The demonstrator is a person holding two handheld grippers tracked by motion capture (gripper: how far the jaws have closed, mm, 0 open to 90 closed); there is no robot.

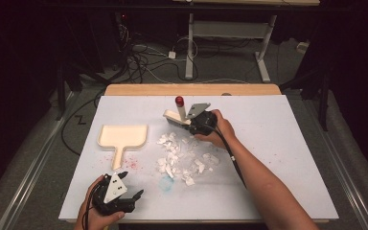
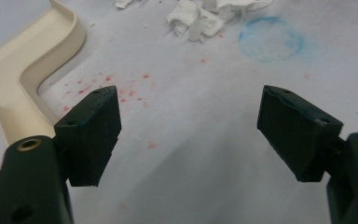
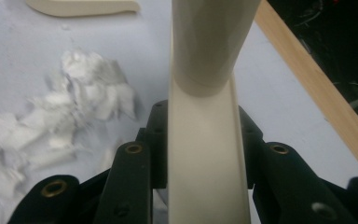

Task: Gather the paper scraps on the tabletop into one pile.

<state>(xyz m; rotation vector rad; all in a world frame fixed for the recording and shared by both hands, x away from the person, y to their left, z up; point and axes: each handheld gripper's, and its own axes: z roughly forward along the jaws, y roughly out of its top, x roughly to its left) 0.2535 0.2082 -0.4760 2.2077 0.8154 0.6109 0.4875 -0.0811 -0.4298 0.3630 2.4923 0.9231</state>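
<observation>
**A:** What do we hold at the right hand-held gripper?

**B:** Its jaws are clamped on the cream handle of a small brush, gripped across the flat of the handle. In the high view the brush sits at the far edge of the paper scraps, its red-capped end upward. We judge it light and rigid plastic; the smooth handle could twist in the jaws, so a hold across the flat section, as here, seems soundest.

**A:** And the left hand-held gripper?

**B:** Its jaws stand wide apart and empty, low over the white bench near its front edge. Just beyond it lies the cream dustpan, handle toward us. We judge the pan stiff and light, best taken by that handle.

**A:** How will the scraps behave?

**B:** We expect them to be very light, soft and easily scattered; short, gentle strokes toward the pan appear advisable. Red specks and a blue ring stain the bench nearby.
</observation>
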